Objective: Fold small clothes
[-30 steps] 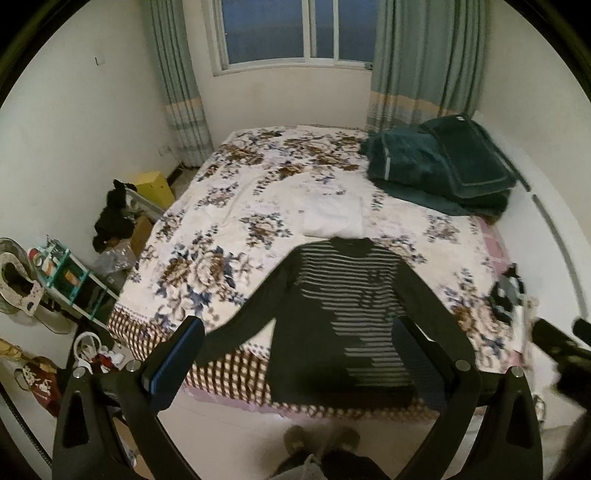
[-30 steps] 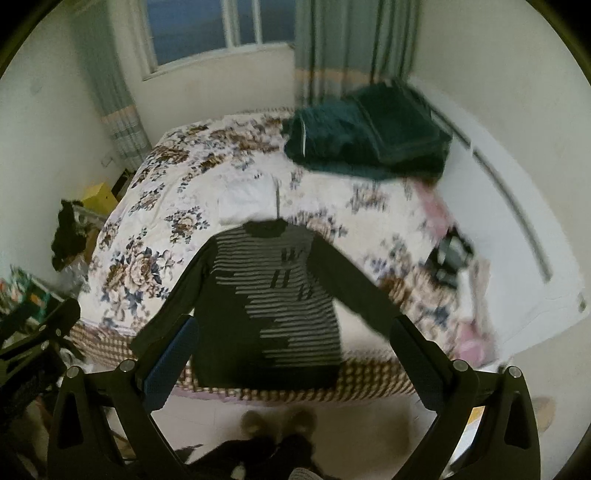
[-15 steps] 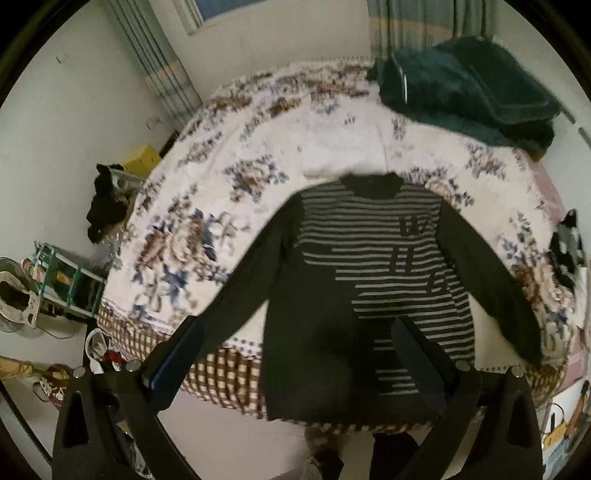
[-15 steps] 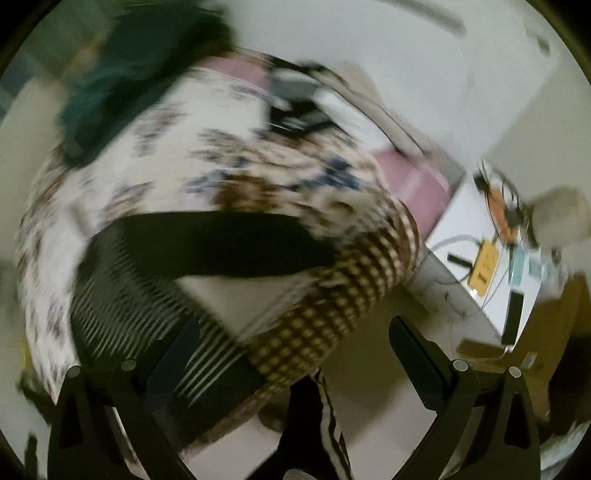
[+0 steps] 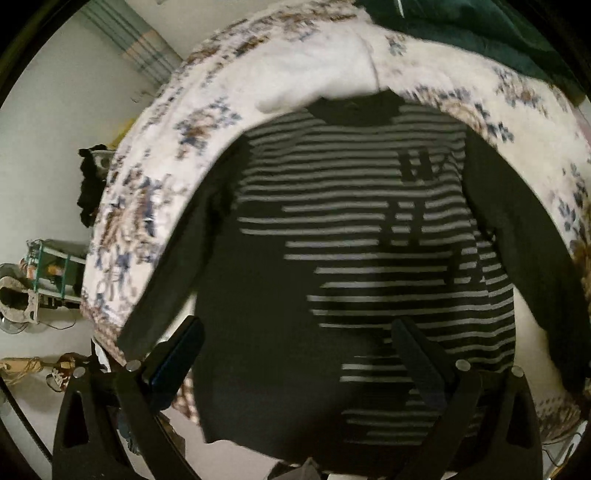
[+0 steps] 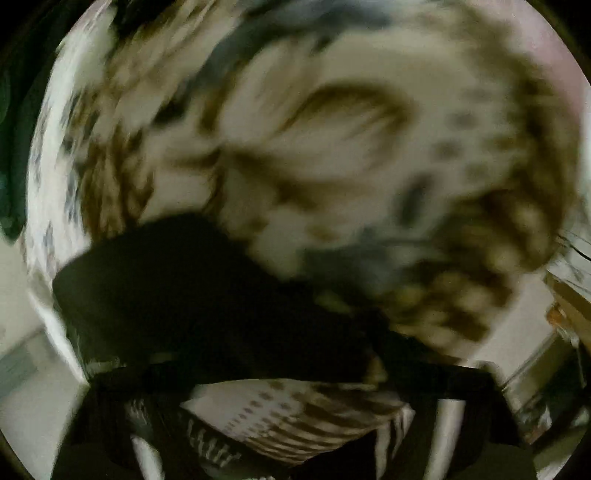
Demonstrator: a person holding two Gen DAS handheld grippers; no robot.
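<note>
On the floral bed, near edge: striped sweater flat, hem overhanging. Left gripper wide open, empty. Right gripper: jaws just closing around the dark sleeve (grip lost in blur). Risk: shallow pinch, slipping sleeve.

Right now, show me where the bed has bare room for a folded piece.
Free: the floral bedspread left of the striped sweater, up to its sleeve. Crowded: a white garment touches the collar; a dark green blanket fills the far right corner.

Black grey-striped sweater on white, brown-and-blue floral bedspread.
</note>
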